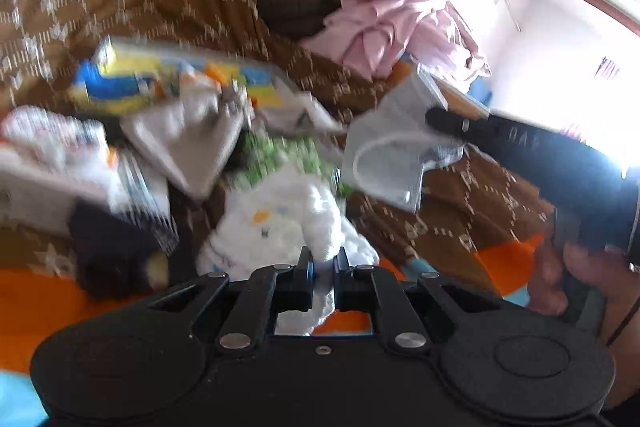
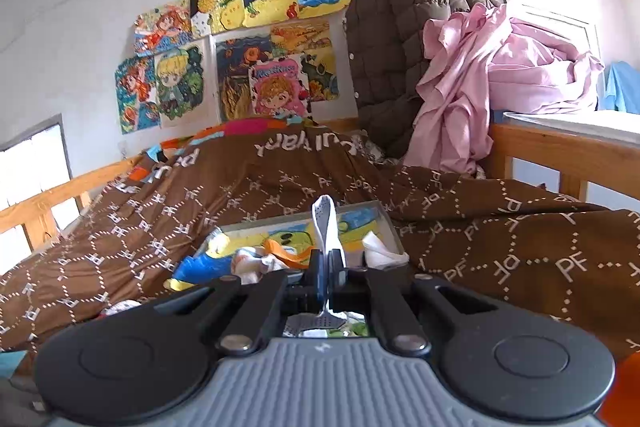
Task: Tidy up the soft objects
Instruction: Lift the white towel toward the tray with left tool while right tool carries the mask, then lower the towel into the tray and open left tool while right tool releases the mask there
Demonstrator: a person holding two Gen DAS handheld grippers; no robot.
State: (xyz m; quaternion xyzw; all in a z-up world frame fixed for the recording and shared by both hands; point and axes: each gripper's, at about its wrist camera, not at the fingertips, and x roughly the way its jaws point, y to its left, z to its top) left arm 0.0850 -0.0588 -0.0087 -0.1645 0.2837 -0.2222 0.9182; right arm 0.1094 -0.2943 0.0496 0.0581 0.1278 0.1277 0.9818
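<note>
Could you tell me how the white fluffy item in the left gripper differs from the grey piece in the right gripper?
The white fluffy item is thick and plush with small coloured marks; the grey piece is thin, flat cloth with a white trim. The fluffy item bunches on the bed; the grey piece hangs lifted. Both are pinched between shut fingers, left gripper and right gripper.

Both wrist views look forward low and close over the brown quilt [image 2: 500,239], sharing the pink bedding [image 1: 400,23].
</note>
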